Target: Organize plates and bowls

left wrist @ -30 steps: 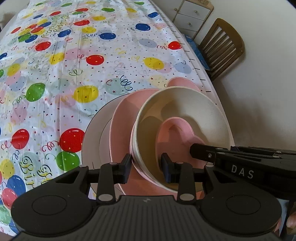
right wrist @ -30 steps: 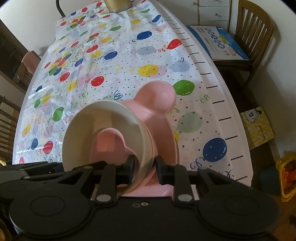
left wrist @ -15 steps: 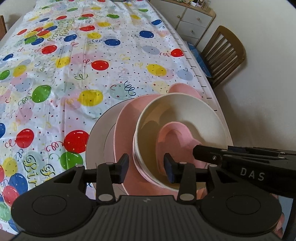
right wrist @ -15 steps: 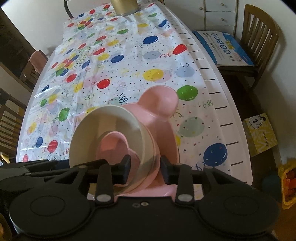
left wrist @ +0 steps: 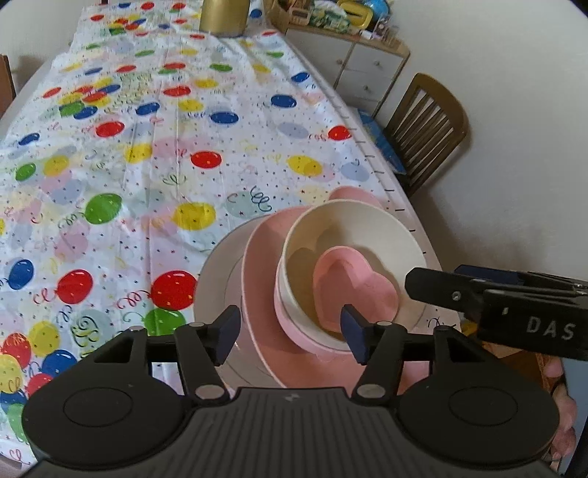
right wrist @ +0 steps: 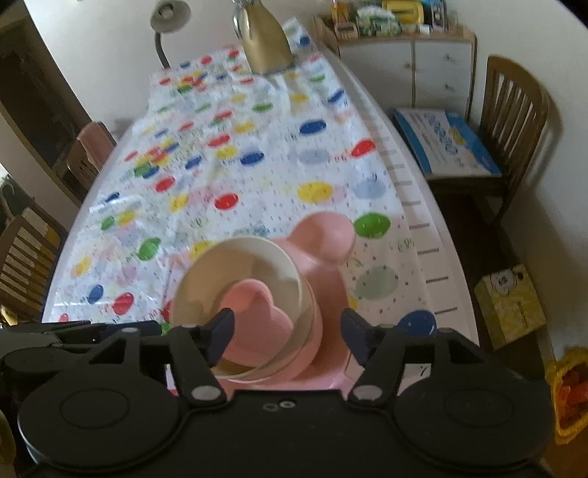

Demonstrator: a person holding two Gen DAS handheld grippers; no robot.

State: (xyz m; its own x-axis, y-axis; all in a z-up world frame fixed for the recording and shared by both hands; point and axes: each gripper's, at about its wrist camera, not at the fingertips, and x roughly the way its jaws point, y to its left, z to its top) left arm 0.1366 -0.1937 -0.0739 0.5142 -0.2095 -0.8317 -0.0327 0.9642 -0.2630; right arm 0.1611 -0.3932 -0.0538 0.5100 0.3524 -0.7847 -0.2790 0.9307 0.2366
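Note:
A stack stands near the table's right edge: a white plate [left wrist: 217, 279] at the bottom, on it a pink plate with round ears [left wrist: 261, 264], then a cream bowl [left wrist: 352, 228] with a pink heart-shaped dish [left wrist: 352, 283] inside. My left gripper [left wrist: 290, 336] hovers above the bowl's near left rim. Its jaws are opening and its pads touch nothing. My right gripper [right wrist: 287, 332] hangs over the cream bowl [right wrist: 250, 257] and the heart dish [right wrist: 253, 312] from the other side. Its jaws are opening too, clear of the rim. The eared pink plate [right wrist: 323, 235] shows behind.
A balloon-print tablecloth [left wrist: 147, 165] covers the long table. A gold vessel [right wrist: 264, 36] and a lamp [right wrist: 165, 22] stand at the far end. A wooden chair [right wrist: 514, 110] holding a blue box [right wrist: 444, 143] is on the right, near a white cabinet [left wrist: 360, 62]. A yellow box [right wrist: 511, 305] lies on the floor.
Both grippers have spread their jaws off the cream bowl's rim and risen a little. The stack has stayed in place.

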